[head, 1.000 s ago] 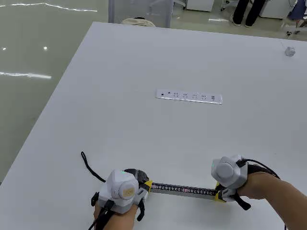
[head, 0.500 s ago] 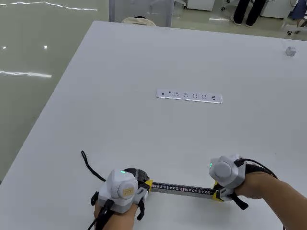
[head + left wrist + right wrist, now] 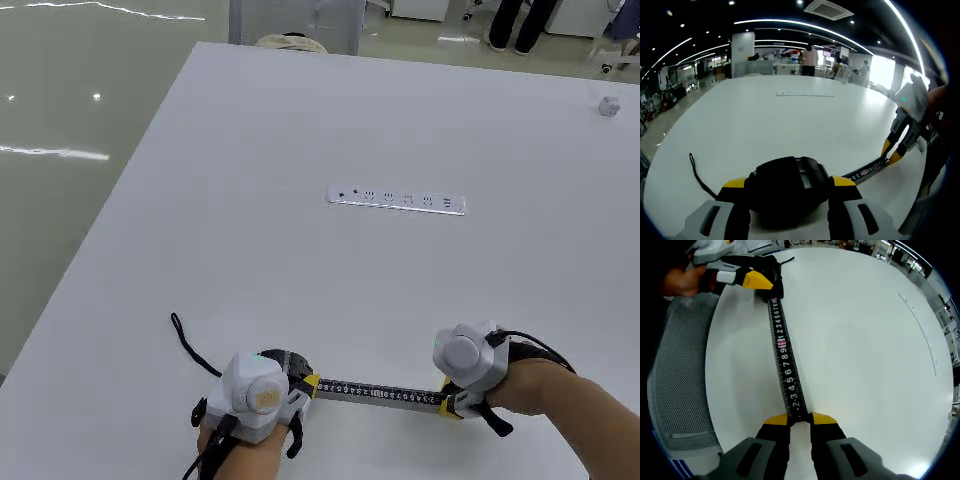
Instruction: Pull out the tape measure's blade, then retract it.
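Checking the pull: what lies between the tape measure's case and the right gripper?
The extended blade, numbers up, runs from the case to the right gripper; the right gripper view shows it.

The white worktop (image 3: pixel 300 150) carries a white power strip (image 3: pixel 396 200) lying flat near its middle, and a small grey object (image 3: pixel 609 106) sits alone by the far right corner. Close to the near edge rests the black tape measure (image 3: pixel 287 364), its blade (image 3: pixel 380 393) drawn out to the right, its black cord (image 3: pixel 190 345) trailing left across the surface
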### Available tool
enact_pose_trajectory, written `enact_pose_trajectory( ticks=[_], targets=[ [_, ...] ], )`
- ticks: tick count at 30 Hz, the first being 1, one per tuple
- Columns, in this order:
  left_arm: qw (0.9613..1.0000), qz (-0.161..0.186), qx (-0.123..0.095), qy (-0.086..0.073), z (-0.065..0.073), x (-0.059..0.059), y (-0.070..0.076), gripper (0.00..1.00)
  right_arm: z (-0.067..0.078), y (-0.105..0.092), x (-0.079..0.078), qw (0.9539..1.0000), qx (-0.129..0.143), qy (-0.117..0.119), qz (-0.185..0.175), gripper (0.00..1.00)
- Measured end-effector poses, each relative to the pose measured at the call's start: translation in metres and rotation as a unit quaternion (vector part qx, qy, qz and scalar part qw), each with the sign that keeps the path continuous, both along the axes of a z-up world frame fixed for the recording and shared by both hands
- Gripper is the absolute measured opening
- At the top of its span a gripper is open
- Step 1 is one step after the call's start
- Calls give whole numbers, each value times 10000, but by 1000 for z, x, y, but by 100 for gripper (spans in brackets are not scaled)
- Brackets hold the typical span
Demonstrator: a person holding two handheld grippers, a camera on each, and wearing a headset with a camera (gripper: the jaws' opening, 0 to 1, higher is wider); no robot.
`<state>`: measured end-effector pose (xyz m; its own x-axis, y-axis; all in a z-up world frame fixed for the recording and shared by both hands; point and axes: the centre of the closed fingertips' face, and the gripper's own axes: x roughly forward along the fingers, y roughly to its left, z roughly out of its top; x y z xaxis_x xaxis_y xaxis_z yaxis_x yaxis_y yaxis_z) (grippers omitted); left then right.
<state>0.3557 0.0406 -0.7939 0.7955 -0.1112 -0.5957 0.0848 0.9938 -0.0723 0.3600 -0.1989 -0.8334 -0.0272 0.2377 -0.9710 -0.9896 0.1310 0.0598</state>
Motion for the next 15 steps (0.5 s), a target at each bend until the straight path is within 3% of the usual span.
enact_pose_trajectory(
  ticks=[15],
  targets=[
    [10000,-2,-34,42,0,0,0,59,2,8,-2,10000,63,-10,-14,15]
  ],
)
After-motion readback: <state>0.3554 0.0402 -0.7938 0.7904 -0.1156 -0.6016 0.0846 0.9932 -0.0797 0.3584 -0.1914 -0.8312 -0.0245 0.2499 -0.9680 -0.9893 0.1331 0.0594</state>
